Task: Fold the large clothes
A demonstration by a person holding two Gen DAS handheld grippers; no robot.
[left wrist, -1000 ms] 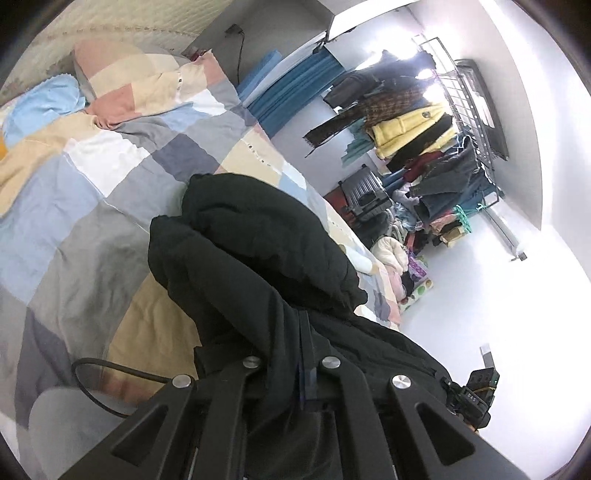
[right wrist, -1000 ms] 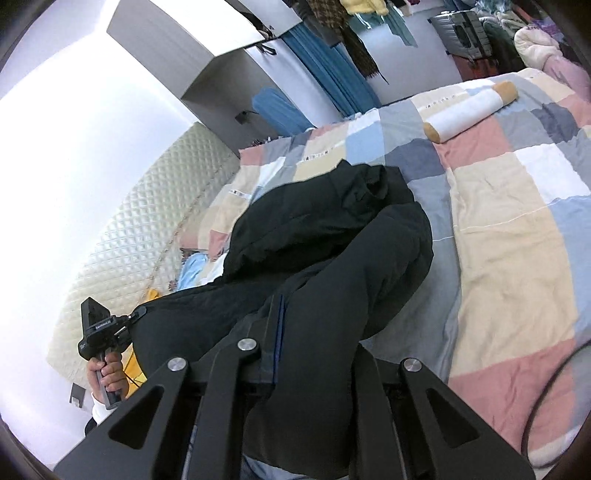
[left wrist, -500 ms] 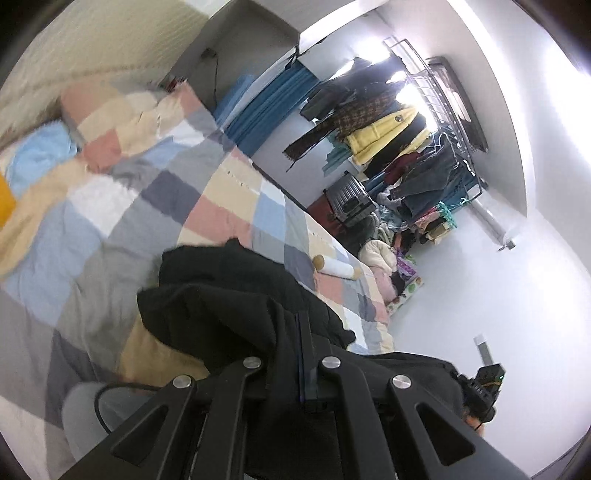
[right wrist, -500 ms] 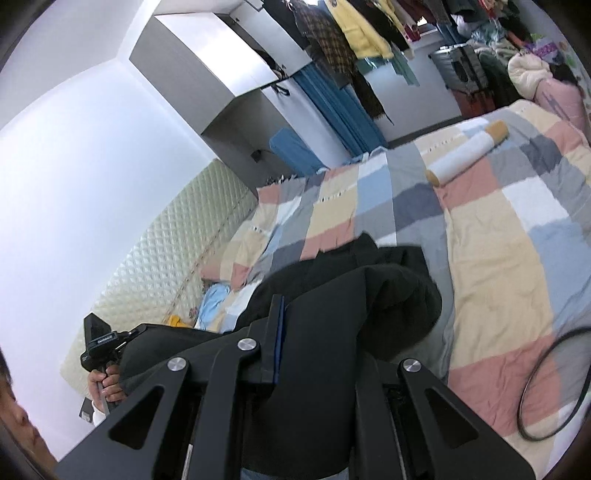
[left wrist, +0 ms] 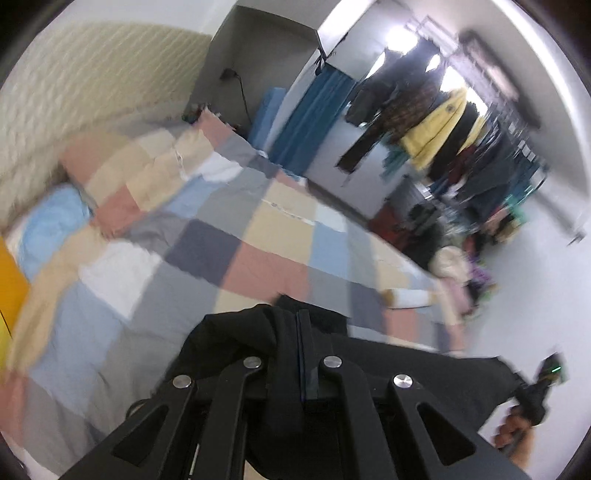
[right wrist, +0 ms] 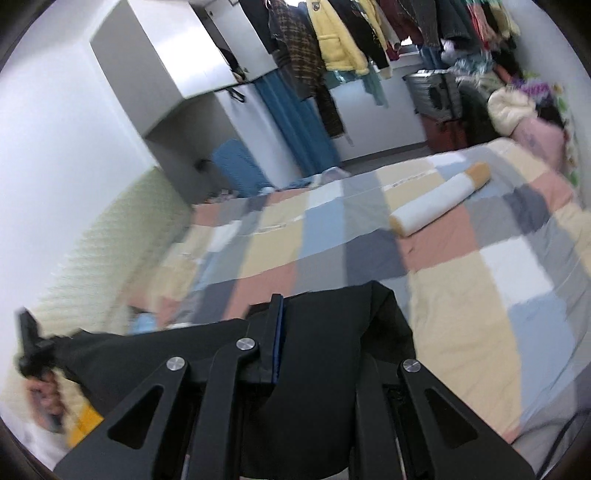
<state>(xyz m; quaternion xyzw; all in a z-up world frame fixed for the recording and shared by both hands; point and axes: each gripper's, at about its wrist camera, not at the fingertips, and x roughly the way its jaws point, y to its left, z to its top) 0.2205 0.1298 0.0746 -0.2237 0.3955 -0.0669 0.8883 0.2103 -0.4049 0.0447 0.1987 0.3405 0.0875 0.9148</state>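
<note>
Black garment point(left wrist: 424, 373) between both grippers' closed fingers point(left wrist: 303, 325)

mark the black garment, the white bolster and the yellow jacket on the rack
black garment point(right wrist: 325, 332), right wrist view, on the cloth beside the pads.
white bolster point(right wrist: 436, 206), right wrist view, on its white middle.
yellow jacket point(left wrist: 436, 129), left wrist view, on its front.

Bare quilt point(right wrist: 461, 295) ahead; bolster point(right wrist: 439, 199) beyond

Showing a home bedroom: bed lying under a patchwork quilt point(right wrist: 461, 280), quilted headboard point(left wrist: 74, 92) standing behind, clothes rack point(right wrist: 351, 33) hanging full nearby.
</note>
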